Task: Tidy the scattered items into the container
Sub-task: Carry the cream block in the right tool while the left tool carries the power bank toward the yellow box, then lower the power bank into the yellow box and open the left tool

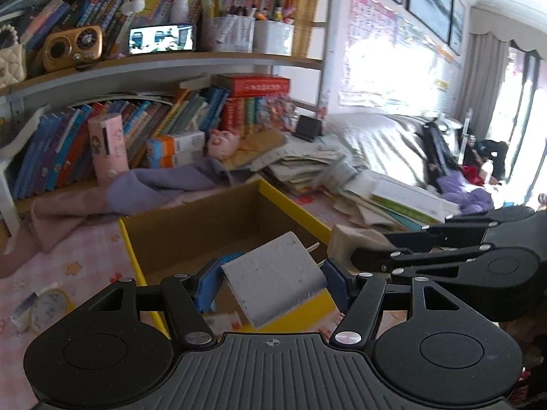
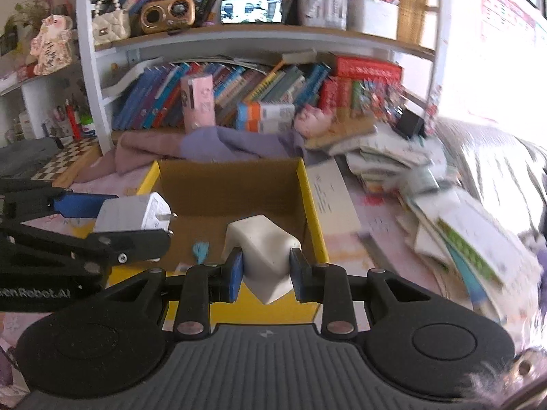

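White charger [image 1: 273, 276] clamped in left gripper [image 1: 270, 283], cream adapter [image 2: 261, 253] in right gripper [image 2: 266, 273], over box [image 2: 311, 205].

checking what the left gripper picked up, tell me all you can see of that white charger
The white charger is a boxy plastic wall plug with rounded edges, faintly scuffed, with two flat metal prongs at its far end. It sits tilted, clamped on both sides between the left gripper's blue fingers, above the near edge of the yellow-rimmed cardboard box. Nothing else touches it.
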`<state>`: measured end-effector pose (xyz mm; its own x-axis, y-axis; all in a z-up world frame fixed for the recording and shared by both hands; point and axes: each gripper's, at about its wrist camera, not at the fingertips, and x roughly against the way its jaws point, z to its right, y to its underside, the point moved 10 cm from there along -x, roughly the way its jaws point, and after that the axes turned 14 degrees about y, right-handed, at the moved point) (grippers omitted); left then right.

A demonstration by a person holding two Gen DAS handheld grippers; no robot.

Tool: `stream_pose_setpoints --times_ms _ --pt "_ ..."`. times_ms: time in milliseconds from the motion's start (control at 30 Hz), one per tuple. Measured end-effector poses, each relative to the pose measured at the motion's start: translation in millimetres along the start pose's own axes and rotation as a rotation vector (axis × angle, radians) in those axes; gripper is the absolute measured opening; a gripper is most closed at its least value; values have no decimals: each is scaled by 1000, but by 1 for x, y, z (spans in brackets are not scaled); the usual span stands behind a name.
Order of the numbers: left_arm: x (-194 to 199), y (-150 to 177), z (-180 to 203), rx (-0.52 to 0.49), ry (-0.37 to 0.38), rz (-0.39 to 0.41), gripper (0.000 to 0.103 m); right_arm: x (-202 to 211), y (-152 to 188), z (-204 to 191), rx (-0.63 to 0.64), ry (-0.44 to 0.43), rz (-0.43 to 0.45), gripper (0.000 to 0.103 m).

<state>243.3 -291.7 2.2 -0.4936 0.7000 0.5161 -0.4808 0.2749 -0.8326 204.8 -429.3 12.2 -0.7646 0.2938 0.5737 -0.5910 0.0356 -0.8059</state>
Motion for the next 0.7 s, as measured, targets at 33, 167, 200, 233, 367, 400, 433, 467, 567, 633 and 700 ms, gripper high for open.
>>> stream_pose_setpoints --times_ms 33,167,200,233,367,400,433,467,567,633,700 --pt "-5 -2 -4 3 -15 0 65 -6 -6 0 12 -10 7 27" --pt "-25 -6 -19 8 -83 -23 65 -39 -25 -7 74 -56 17 27" --pt "-31 -4 -23 12 -102 -35 65 -48 -28 -9 90 -65 14 27" --pt "-36 -2 -27 17 -116 -48 65 -57 -31 -12 111 -69 8 27" --pt "-55 8 -36 15 -148 -113 65 -92 -37 -23 157 -111 -37 27" --pt "-60 12 -37 13 -152 -131 65 -102 -37 -27 173 -119 -53 27" --pt "-64 16 -38 12 -158 -149 65 -111 -36 -31 185 -129 -70 27" --pt "-68 19 -39 12 -160 -165 65 -118 -34 -35 198 -138 -87 27" --pt "-79 32 -41 14 -160 -221 65 -141 -28 -47 246 -165 -142 27" --pt "-84 39 -40 27 -153 -237 65 -155 -24 -56 281 -178 -176 27" --pt "-87 42 -41 66 -143 -230 65 -165 -21 -64 310 -194 -206 27"
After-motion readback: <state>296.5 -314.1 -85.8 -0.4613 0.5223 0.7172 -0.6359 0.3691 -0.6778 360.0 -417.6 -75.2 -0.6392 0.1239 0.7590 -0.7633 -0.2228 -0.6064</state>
